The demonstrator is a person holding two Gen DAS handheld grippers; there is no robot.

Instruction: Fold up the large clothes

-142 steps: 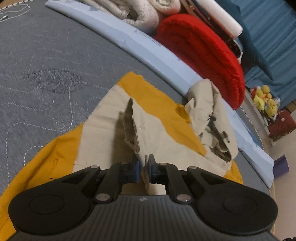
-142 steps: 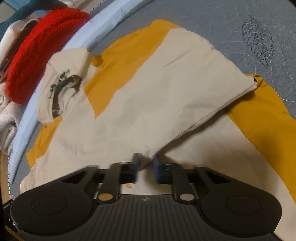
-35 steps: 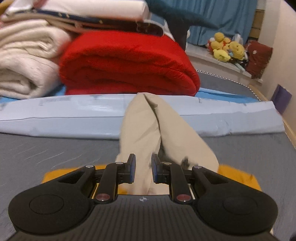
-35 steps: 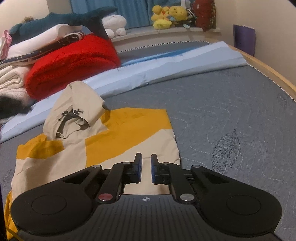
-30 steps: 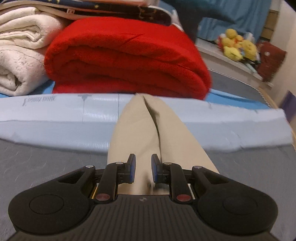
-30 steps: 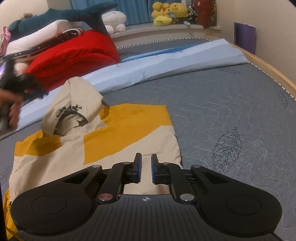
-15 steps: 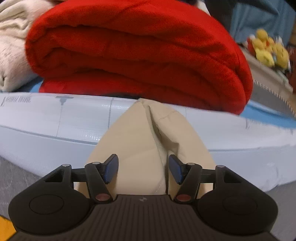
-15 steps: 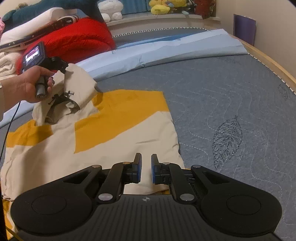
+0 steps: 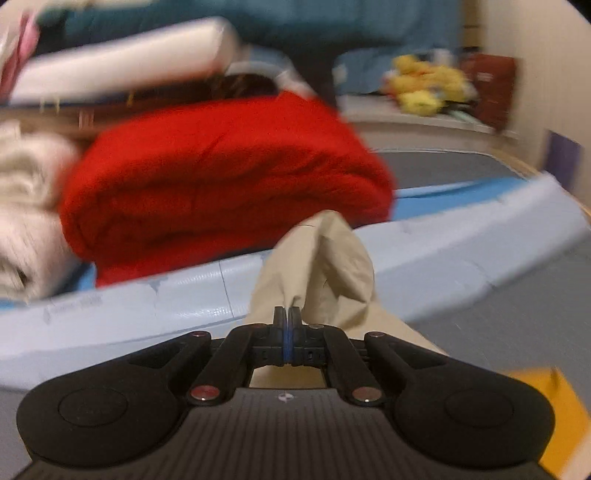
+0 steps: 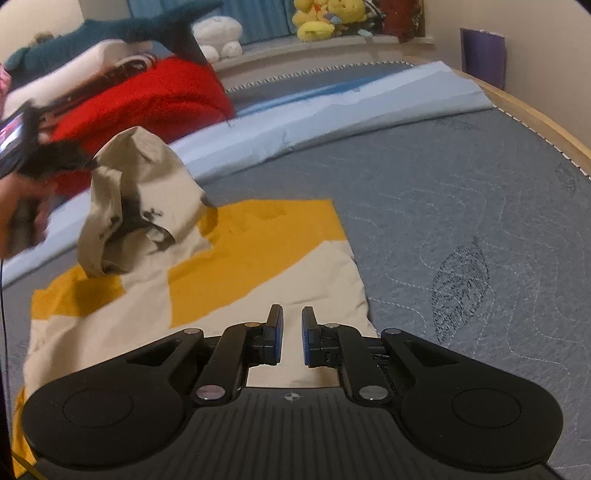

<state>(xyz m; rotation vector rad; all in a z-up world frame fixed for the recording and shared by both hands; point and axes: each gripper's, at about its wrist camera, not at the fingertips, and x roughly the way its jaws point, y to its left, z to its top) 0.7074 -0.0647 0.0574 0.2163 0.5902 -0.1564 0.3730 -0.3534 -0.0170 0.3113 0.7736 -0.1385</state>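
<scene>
A: Where is the hoodie (image 10: 221, 295) lying?

B: It lies flat on the grey quilted bed cover (image 10: 461, 206), beige with large yellow patches. Only the hood (image 10: 136, 199) is lifted up from it, at the far left side in the right wrist view.

A: What lifts the hood?

B: The left gripper (image 9: 287, 314). In its own view the two blue pads are pressed together, and a thin fold of the beige hood (image 9: 325, 258) goes between them, so the fingers are clamped on the cloth. The rest of the hood stands up just beyond the fingertips. In the right wrist view the same gripper (image 10: 79, 162) comes from the left, held by a hand (image 10: 22, 206), and its tip touches the upper edge of the hood. This part is blurred.

A: And the right gripper (image 10: 291, 325)?

B: Its fingers stand a little apart, with a narrow gap. The near edge of the hoodie's body is under and just beyond the fingertips. I see beige cloth through the gap, but I cannot tell if the pads touch it. They do not look clamped on anything.

A: What is around the hoodie?

B: Behind the hood runs a light blue folded sheet (image 10: 332, 110) across the bed. On it, further back, is a thick red blanket (image 9: 221, 177), with white folded blankets (image 9: 26, 206) to the left of it. Far behind, on a ledge, there are yellow plush toys (image 10: 325, 18).
</scene>
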